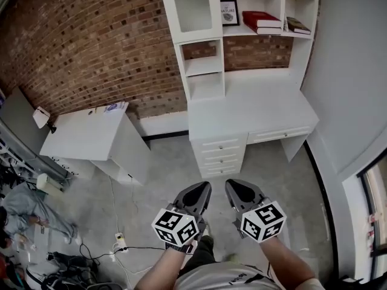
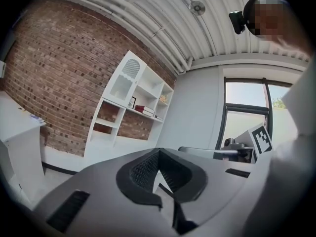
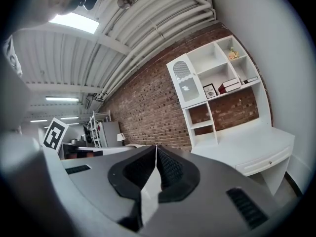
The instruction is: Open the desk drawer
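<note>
The desk drawers point(image 1: 221, 154) are closed, stacked in the front of the white desk point(image 1: 254, 107), straight ahead of both grippers' tips and well apart from them. The left gripper point(image 1: 201, 191) and right gripper point(image 1: 234, 187) hang side by side, both clenched with nothing between the jaws. Beyond the drawers rises a shelf hutch point(image 1: 205, 65) holding a red book point(image 1: 261, 20). Off to the left gripper's left, a white table point(image 1: 84, 135) stands against the brick wall point(image 1: 91, 41).

1. The head view looks steeply down from above; the white tabletop point(image 1: 248, 104) lies well ahead.
2. The left gripper view looks level along the left claw point(image 2: 158, 150), far from the shelves point(image 2: 140, 95).
3. The right gripper view looks likewise; all three views share the shelves and the brick wall point(image 3: 143, 98).
</note>
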The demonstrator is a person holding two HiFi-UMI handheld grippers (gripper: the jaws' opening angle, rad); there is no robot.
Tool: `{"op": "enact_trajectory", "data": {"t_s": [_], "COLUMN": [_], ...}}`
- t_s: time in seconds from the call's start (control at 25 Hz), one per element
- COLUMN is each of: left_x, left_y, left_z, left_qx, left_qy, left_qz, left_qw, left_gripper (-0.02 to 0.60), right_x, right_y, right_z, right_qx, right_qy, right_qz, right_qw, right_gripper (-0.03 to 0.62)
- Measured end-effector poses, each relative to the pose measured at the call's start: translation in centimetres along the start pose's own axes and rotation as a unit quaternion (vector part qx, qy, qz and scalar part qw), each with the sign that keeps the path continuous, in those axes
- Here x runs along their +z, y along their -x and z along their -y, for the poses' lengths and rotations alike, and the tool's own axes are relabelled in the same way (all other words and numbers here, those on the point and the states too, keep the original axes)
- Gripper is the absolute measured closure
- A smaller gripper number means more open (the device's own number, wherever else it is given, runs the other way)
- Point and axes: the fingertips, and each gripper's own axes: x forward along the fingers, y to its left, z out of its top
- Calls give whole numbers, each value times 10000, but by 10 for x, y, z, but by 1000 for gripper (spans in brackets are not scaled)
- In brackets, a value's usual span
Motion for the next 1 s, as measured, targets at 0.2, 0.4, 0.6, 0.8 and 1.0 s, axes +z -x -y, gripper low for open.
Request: {"op": "enact_trajectory", "data": {"t_s": [0.2,0.4,0.6,0.8,1.0], "left_x": [12,11,3,-11,-23], "left_y": [-45,-81,-115,-140,-173], "left_z": [-63,-124,-163,-192,-217], "left_qx": [-166,-402,-605,-590,-578], "left_qy": [-58,-62,-91,45,-14], "left_qz": [-37,-204,-325,-390,-433], "left_qw": [9998,9990,9976,9975,9974], "left_gripper": [569,569,569,569,569], "right_x": [0,-13,-31,-53,-75], "right_y": [-65,-126,-169,-197,-226], "right_z": [38,65,91,119,156], "right_qx": [-386,-798,-1035,-1189,-1354], "right_qy": [-24,-160,-424,-576,-675], "right_qz": [-86,-294,-495,-701,-888], "right_qw": [9992,9962,9925,9888,9845], "right_gripper": [576,574,574,574,574]}}
